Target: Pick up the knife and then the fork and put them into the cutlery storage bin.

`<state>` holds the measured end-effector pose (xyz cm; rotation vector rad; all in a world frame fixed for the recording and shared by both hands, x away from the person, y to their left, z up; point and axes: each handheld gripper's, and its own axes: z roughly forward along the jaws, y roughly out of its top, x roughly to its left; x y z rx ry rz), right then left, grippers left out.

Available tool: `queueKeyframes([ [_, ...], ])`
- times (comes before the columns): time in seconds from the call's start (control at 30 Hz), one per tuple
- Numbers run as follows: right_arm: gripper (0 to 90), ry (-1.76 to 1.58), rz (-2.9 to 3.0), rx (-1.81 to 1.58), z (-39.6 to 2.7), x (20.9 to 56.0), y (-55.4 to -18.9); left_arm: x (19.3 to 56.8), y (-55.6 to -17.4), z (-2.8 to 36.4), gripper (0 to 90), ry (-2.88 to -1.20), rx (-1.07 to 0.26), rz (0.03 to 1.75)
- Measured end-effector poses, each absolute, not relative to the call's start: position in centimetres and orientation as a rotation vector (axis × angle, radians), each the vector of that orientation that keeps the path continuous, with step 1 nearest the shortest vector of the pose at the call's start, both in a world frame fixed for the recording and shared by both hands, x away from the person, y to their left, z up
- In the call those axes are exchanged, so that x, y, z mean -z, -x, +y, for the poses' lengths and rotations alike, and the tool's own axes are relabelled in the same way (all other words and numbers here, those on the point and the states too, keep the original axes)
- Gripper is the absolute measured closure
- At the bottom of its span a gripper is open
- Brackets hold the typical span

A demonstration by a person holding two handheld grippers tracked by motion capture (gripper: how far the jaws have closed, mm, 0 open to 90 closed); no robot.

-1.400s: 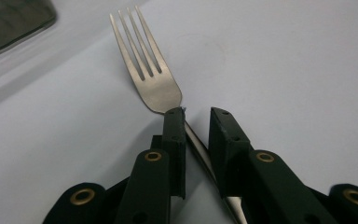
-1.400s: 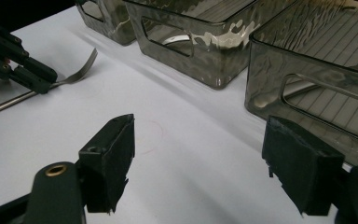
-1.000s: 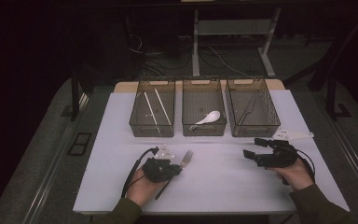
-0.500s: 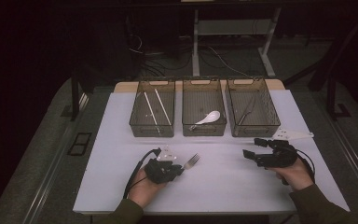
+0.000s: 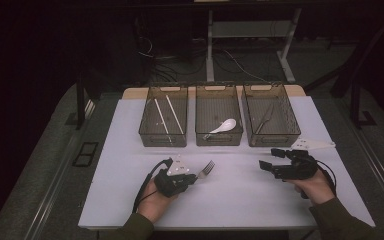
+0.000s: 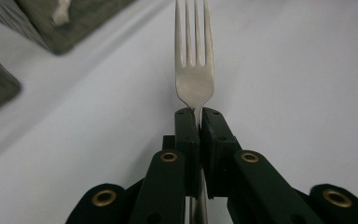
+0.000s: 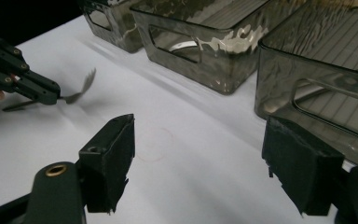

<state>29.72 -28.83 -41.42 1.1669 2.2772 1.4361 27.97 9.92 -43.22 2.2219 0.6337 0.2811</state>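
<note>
- We see three bins point(image 5: 219, 142) beyond both claws, across the table point(image 5: 240, 200).
- Our right claw point(image 5: 269, 160) gapes wide, empty.
- Our left claw point(image 5: 194, 176), just closed, pinches the fork point(image 6: 194, 79) at its neck, tines ahead: stiff, light, slippery metal; we judge the neck grip firm.

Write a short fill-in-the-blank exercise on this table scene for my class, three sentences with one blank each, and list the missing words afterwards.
1. The left gripper is shut on a metal ____.
2. The jaws of the right gripper stand ____, with nothing between them.
3. The white spoon lies in the ____ of the three bins.

Missing words: fork; open; middle
</note>
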Motion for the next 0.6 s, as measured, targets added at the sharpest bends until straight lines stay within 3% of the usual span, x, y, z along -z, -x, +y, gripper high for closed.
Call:
queueKeyframes([
  [0.4, 26.4, -1.205, 2.241, -1.574, -27.0, 40.5, -29.7, 41.2, -27.8, 9.6, 85.4, -2.137, -0.283, 0.614],
  [0.6, 34.8, -1.228, 2.244, -1.668, -25.5, 39.8, -30.2, 40.5, -28.2, 8.2, 85.4, -2.121, -0.281, 0.576],
])
